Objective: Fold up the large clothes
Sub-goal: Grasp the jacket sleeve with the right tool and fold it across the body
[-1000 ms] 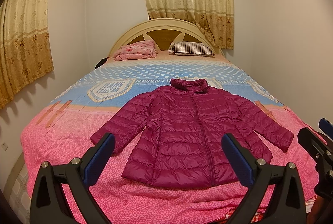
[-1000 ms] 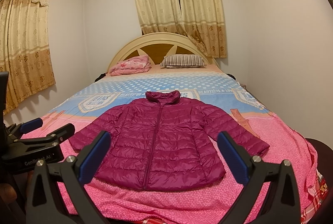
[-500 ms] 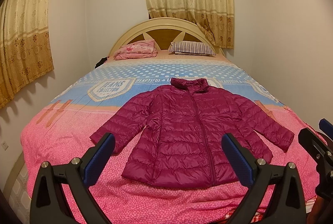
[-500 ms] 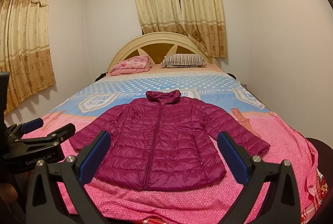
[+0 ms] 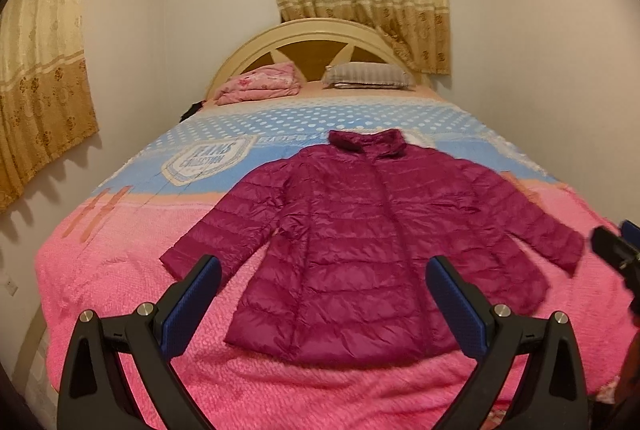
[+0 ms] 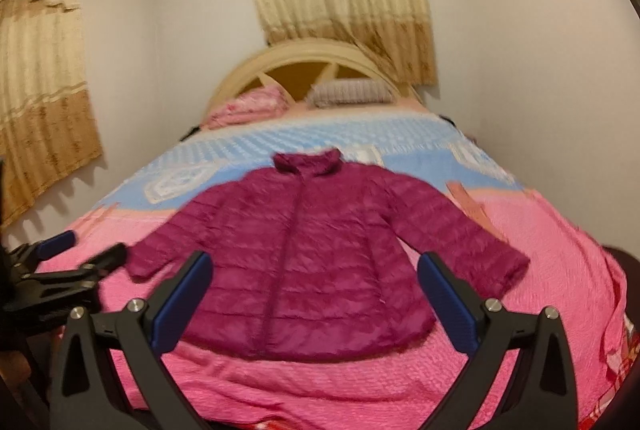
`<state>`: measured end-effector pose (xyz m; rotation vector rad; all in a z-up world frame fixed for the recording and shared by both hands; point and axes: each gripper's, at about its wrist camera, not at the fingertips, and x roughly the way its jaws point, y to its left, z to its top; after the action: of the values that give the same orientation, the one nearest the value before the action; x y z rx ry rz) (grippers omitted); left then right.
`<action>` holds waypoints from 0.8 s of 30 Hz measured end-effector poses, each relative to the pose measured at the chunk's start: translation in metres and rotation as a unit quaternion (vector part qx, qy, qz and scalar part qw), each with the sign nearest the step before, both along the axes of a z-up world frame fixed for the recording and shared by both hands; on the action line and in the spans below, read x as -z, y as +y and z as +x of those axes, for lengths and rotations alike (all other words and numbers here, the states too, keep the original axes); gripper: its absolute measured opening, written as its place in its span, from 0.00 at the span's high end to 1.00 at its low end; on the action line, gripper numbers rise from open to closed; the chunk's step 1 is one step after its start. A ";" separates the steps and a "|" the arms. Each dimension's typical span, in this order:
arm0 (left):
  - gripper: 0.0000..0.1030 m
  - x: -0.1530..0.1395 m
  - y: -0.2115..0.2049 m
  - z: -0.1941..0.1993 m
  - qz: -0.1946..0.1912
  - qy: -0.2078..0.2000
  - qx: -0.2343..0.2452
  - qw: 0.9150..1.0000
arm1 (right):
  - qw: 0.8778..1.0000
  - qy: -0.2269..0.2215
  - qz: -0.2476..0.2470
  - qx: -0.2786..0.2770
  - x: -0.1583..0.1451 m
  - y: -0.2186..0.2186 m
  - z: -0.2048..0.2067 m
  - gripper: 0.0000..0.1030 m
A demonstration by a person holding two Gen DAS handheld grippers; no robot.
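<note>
A magenta quilted puffer jacket (image 5: 372, 242) lies flat, front up, zipped, sleeves spread, on the pink end of the bed; it also shows in the right wrist view (image 6: 320, 254). My left gripper (image 5: 324, 294) is open and empty, held above the bed's near edge in front of the jacket's hem. My right gripper (image 6: 316, 290) is open and empty, likewise short of the hem. Each gripper shows at the edge of the other's view: the right one (image 5: 616, 254) and the left one (image 6: 60, 270).
The bed (image 5: 120, 270) has a pink and blue bedspread. A folded pink blanket (image 5: 260, 86) and a striped pillow (image 5: 368, 76) lie by the headboard. Walls and curtains (image 5: 40, 70) close in on both sides.
Both grippers have moved forward and tilted down toward the jacket, which now looks larger. The right wrist view is blurred by motion. Both stay open.
</note>
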<state>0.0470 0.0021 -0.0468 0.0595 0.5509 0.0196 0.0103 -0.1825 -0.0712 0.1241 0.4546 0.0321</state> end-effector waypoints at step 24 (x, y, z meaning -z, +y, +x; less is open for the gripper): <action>0.01 0.090 -0.005 0.199 0.038 0.083 -0.030 0.995 | 0.940 0.204 0.113 0.247 0.134 -0.225 0.121 0.51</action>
<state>0.2457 -0.0027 -0.1370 0.1203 0.7183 0.0948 0.1308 -0.4075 -0.2052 0.4748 0.8238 -0.4451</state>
